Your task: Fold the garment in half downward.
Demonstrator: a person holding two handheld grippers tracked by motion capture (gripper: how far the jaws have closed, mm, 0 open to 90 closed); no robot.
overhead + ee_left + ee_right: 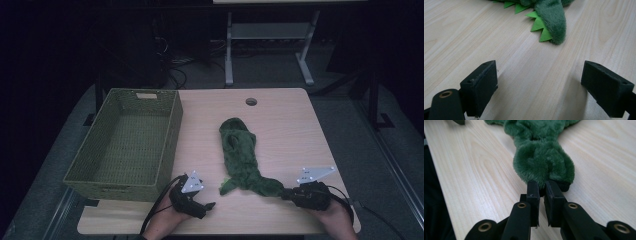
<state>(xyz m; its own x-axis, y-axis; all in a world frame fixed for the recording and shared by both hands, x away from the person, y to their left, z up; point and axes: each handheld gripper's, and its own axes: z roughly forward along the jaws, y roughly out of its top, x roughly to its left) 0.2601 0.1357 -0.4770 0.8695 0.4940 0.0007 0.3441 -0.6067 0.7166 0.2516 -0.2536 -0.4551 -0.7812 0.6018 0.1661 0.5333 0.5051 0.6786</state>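
A green plush toy [240, 150] lies lengthwise in the middle of the wooden table [290, 125]. My right gripper [285, 193] sits at the front right, and in the right gripper view the right gripper [542, 187] is shut on the toy's rounded furry end [541, 162]. My left gripper [209, 205] rests low at the front, just left of the toy. In the left gripper view the left gripper [539, 85] stands open over bare wood. The toy's tail tip [552, 23], edged with light green spikes, lies a short way beyond its jaws.
A green woven basket [171, 131] with nothing in it stands on the left part of the table. A round cable hole [251, 102] is near the far edge. Beyond the table are a dark floor and a white desk frame [229, 55].
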